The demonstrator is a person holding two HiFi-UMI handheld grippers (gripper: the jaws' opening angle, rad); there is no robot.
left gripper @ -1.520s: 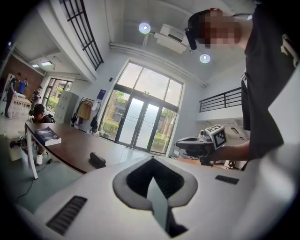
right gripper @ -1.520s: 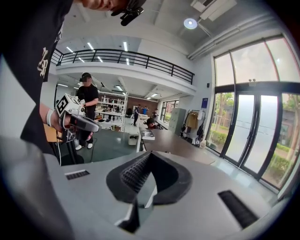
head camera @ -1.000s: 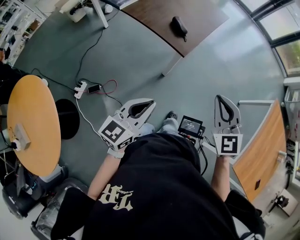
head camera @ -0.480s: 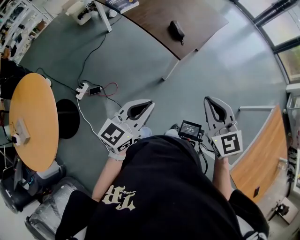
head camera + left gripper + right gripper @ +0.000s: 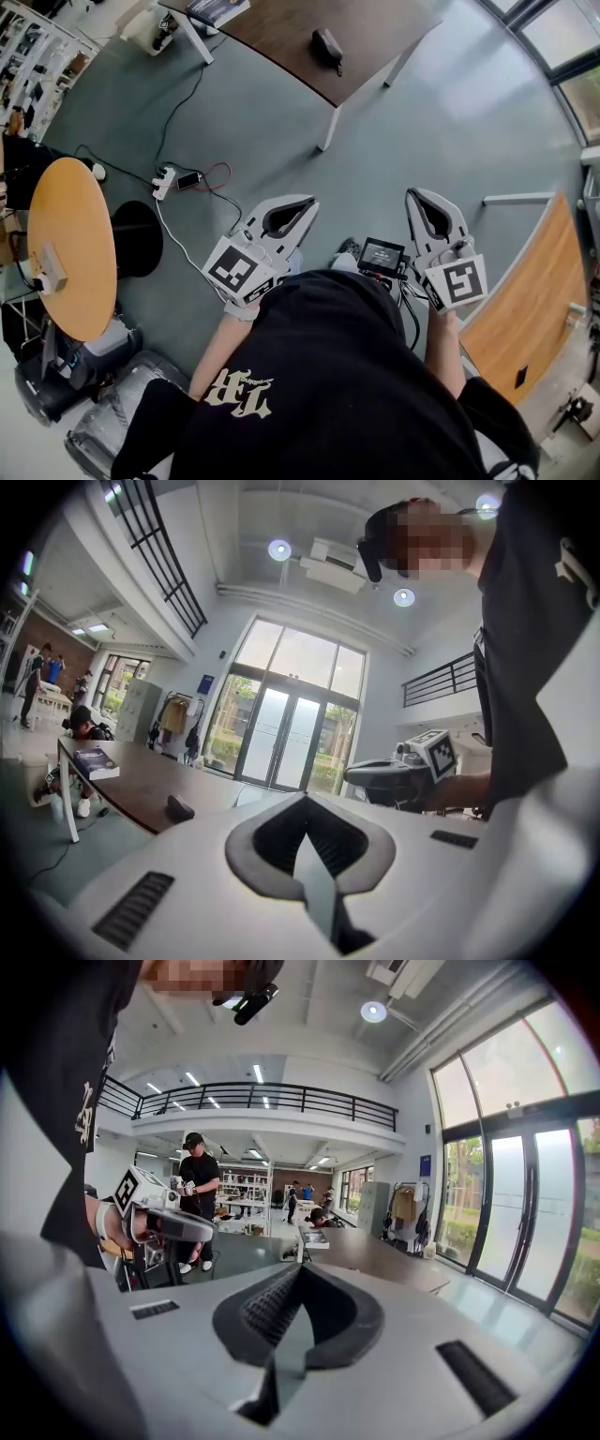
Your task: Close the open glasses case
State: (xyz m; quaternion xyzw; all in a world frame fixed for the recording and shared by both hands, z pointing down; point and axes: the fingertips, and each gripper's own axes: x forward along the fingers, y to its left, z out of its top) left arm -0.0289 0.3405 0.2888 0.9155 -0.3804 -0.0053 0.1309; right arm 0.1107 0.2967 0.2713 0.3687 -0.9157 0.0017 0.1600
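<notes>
Currently the glasses case [image 5: 326, 47] lies on the far brown tabletop [image 5: 281, 33], well apart from both tools, and it is too small to tell if its lid is up. The left tool [image 5: 302, 204] and the right tool [image 5: 419, 197] each have their jaws pressed together with nothing between them. I think the main risk is that such a tool pushes the light case along the smooth tabletop instead of folding the lid. The cable [image 5: 184, 98] on the floor could also catch a foot.
</notes>
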